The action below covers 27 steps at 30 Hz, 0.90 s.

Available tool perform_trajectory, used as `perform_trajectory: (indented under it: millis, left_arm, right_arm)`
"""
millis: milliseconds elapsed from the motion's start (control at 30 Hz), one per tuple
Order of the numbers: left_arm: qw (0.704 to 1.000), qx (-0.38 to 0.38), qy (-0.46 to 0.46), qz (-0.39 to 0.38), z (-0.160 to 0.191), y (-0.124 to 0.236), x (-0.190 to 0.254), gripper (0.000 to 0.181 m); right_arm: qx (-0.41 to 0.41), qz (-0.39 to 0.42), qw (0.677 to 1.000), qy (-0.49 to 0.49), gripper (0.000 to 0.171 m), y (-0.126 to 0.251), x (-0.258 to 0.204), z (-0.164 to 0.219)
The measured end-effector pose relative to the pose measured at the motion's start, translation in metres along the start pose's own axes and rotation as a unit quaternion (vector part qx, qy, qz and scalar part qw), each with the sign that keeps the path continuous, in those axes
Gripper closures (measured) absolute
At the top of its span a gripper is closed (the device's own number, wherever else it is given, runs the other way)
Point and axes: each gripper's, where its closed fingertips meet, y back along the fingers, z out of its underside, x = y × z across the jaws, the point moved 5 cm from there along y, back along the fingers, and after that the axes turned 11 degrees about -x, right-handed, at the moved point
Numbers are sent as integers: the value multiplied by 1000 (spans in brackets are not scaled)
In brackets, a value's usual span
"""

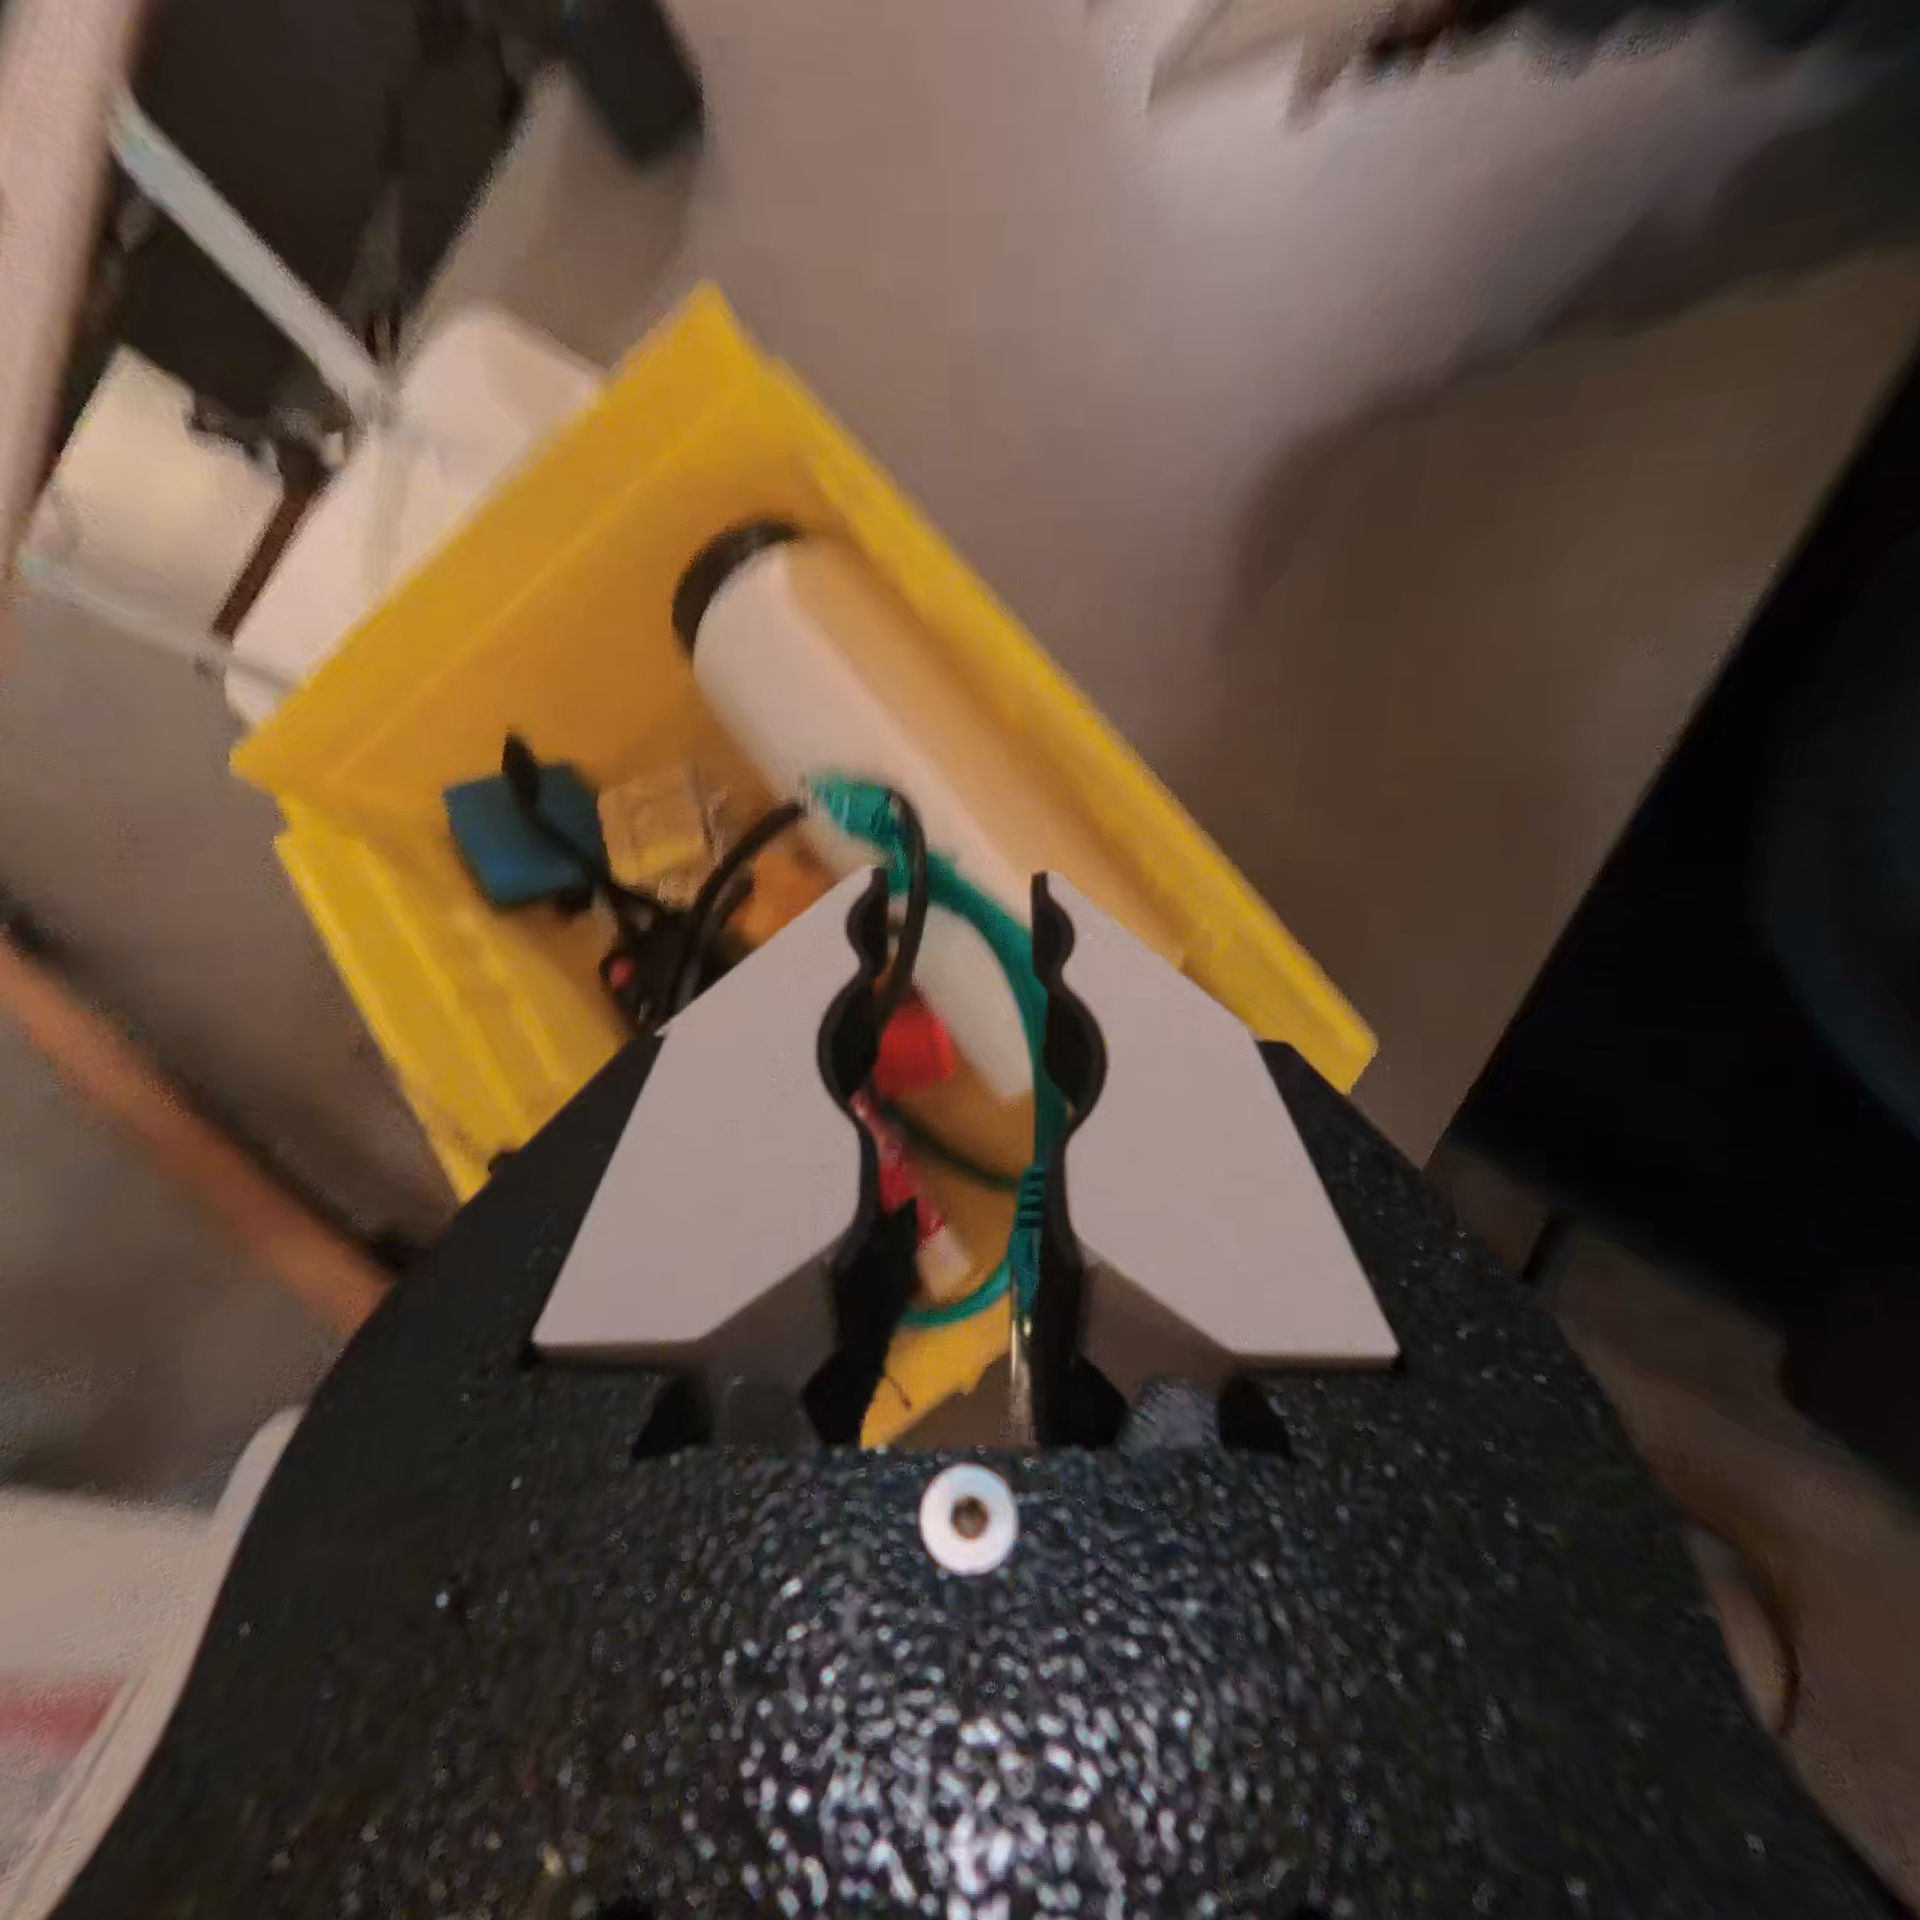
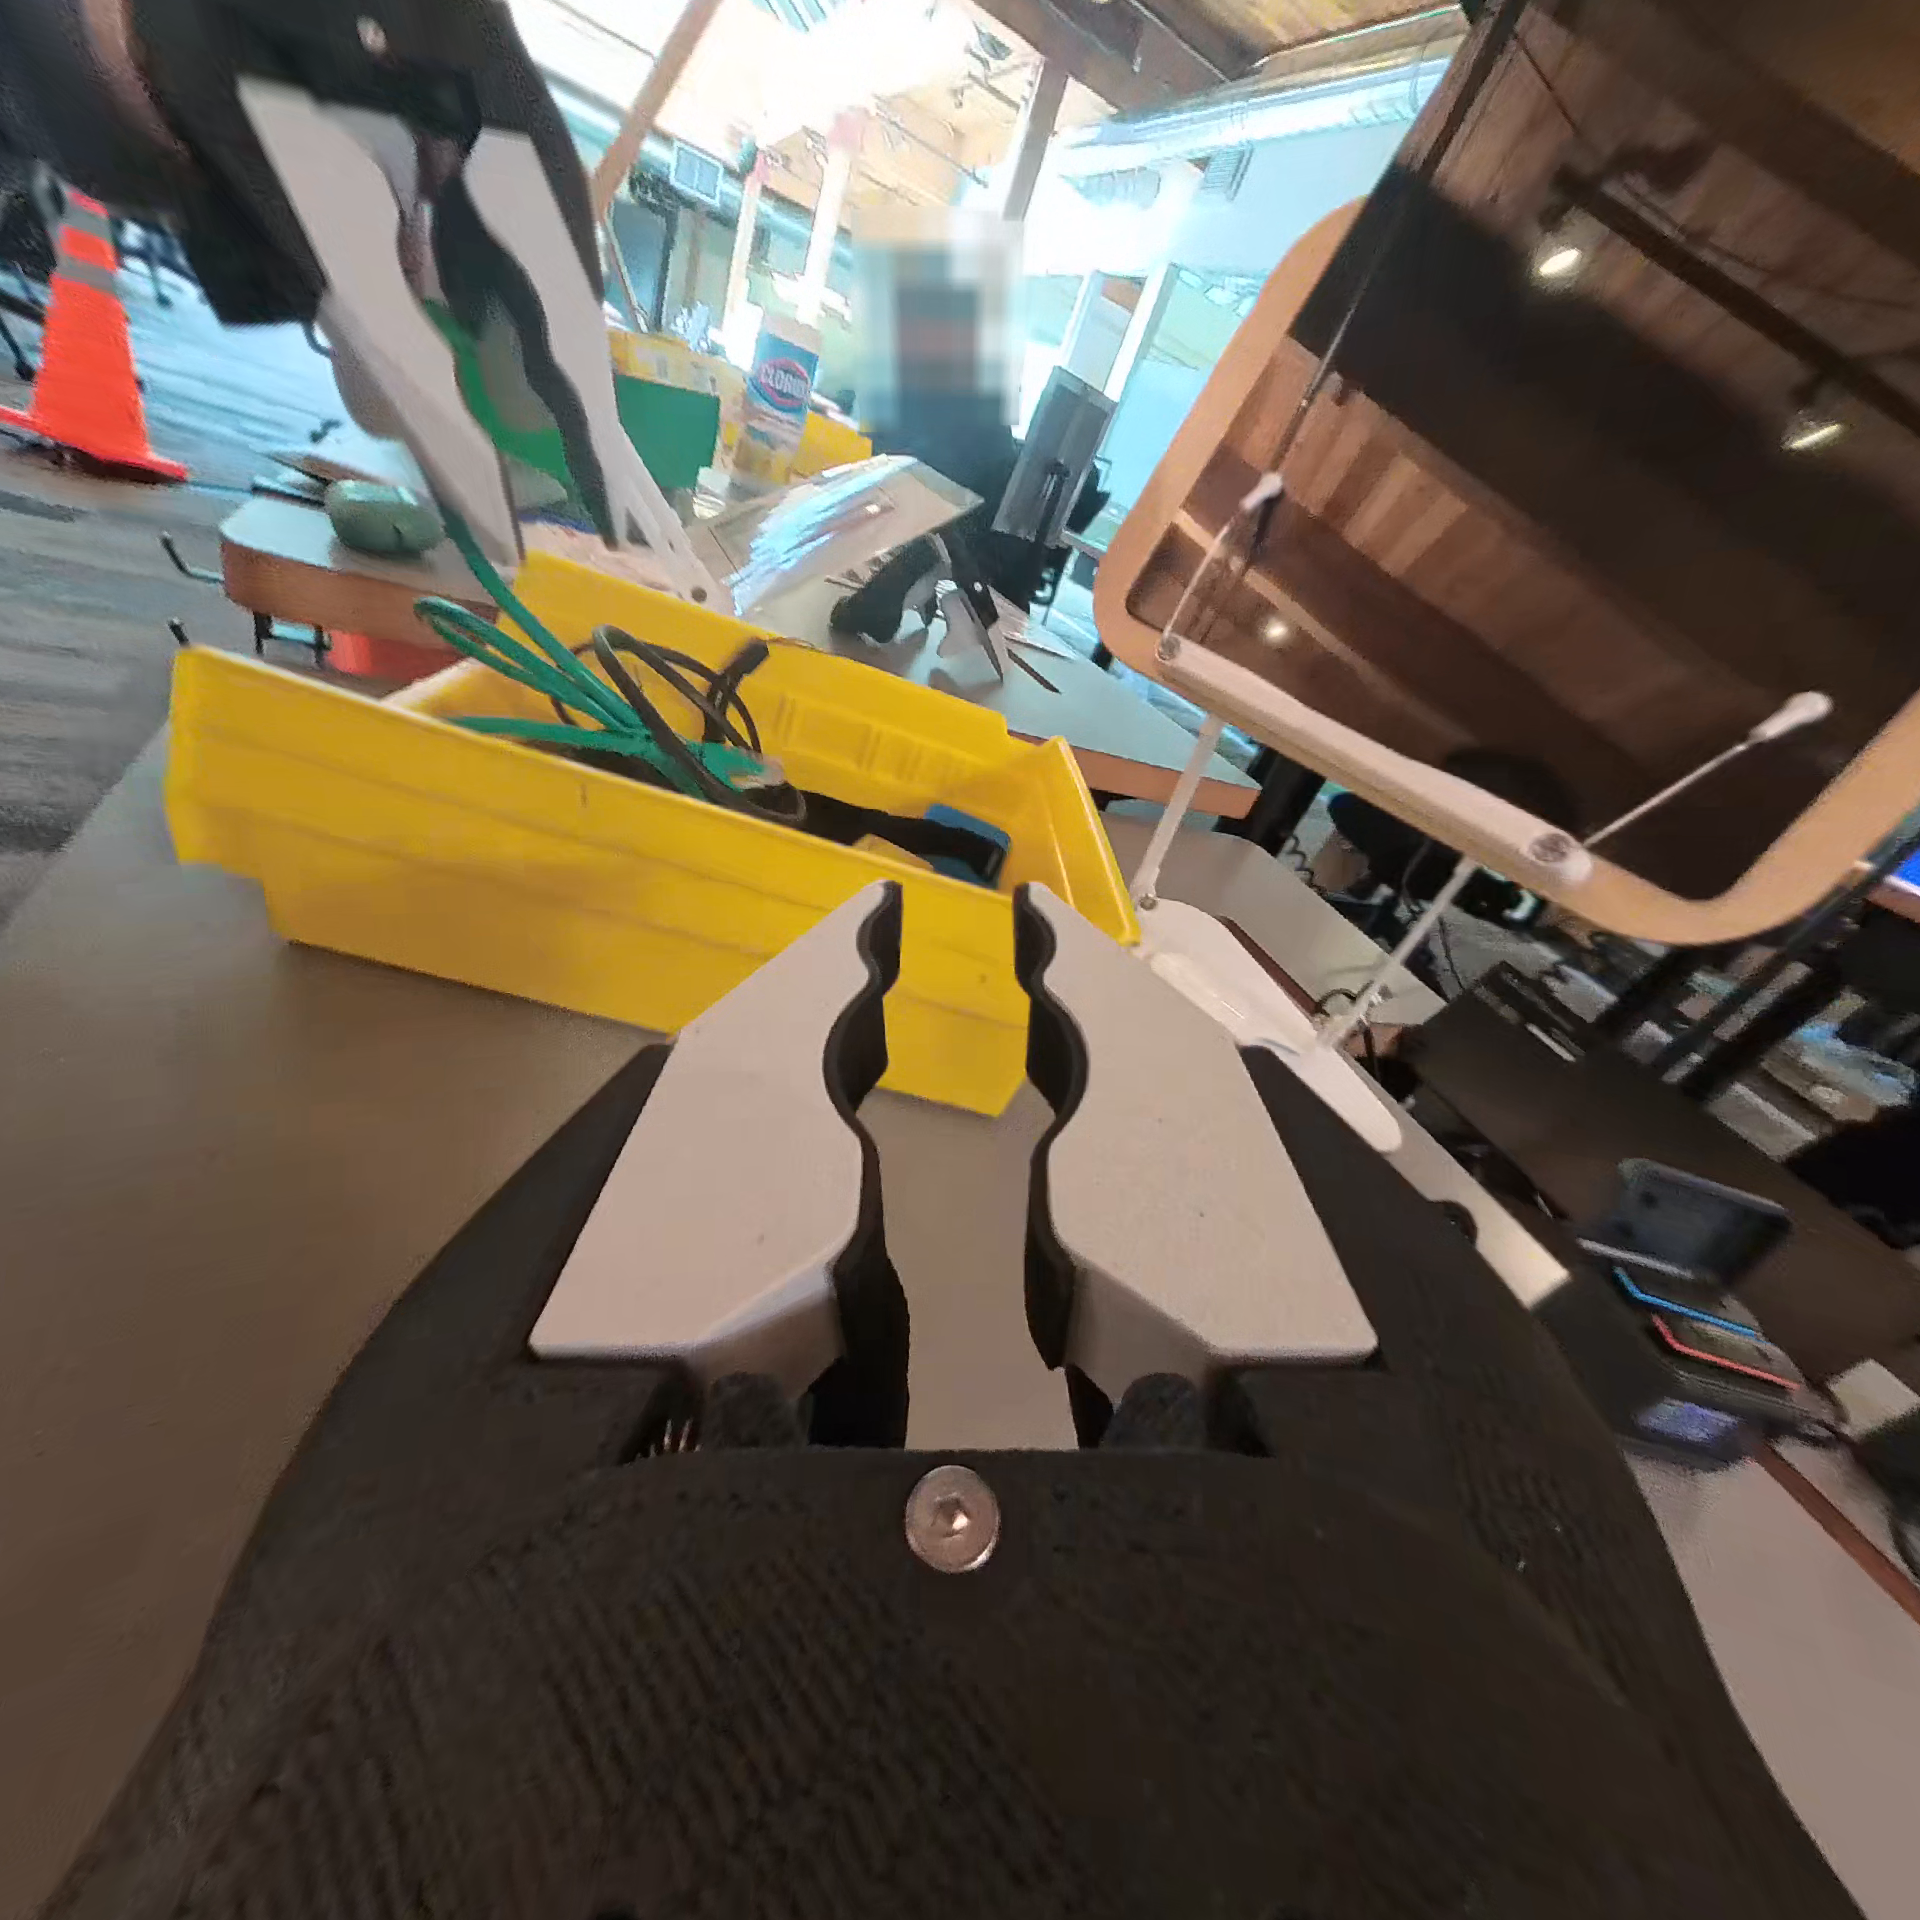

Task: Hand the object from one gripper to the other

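Observation:
A yellow bin (image 1: 520,623) stands on the grey table and also shows in the right wrist view (image 2: 468,831). It holds a green cable (image 1: 1023,997), a black cable (image 2: 717,675), a white cylinder (image 1: 821,707), a blue item (image 1: 520,831) and a red piece (image 1: 914,1049). My left gripper (image 1: 956,883) hovers over the bin with its jaws apart. The green cable runs between them along the right finger. From the right wrist view the green cable (image 2: 582,696) rises from the bin to the left gripper (image 2: 561,540). My right gripper (image 2: 956,894) is open and empty, low over the table, just short of the bin's near wall.
A wood-rimmed panel (image 2: 1455,520) on a white stand (image 2: 1247,987) rises right of the bin. An orange cone (image 2: 88,332) stands on the floor far left. A green oval case (image 2: 379,516) lies on a table behind. Grey table (image 2: 208,1143) stretches left of my right gripper. One gripper's finger ends stand about 20 cm off the other's.

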Motion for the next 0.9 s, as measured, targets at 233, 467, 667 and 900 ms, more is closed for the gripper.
perform_trajectory:
  millis: [233, 467, 667, 900]
  left_arm:
    - [962, 259, 58, -67, -31, 83, -33, 153]
    - [970, -208, -66, -102, 44, -6, -20, 136]
    - [952, -234, -156, -124, 38, -46, -14, 150]
    - [961, -106, -55, -249, -15, 2, -63, 180]
  right_arm:
    - [-4, 51, 998, 21, 153, 20, 18, 20]
    - [-5, 67, 998, -13, 154, 20, 29, 32]
    - [-6, 67, 998, -12, 153, 20, 28, 33]
    - [-12, 74, 997, -11, 154, 21, 31, 35]
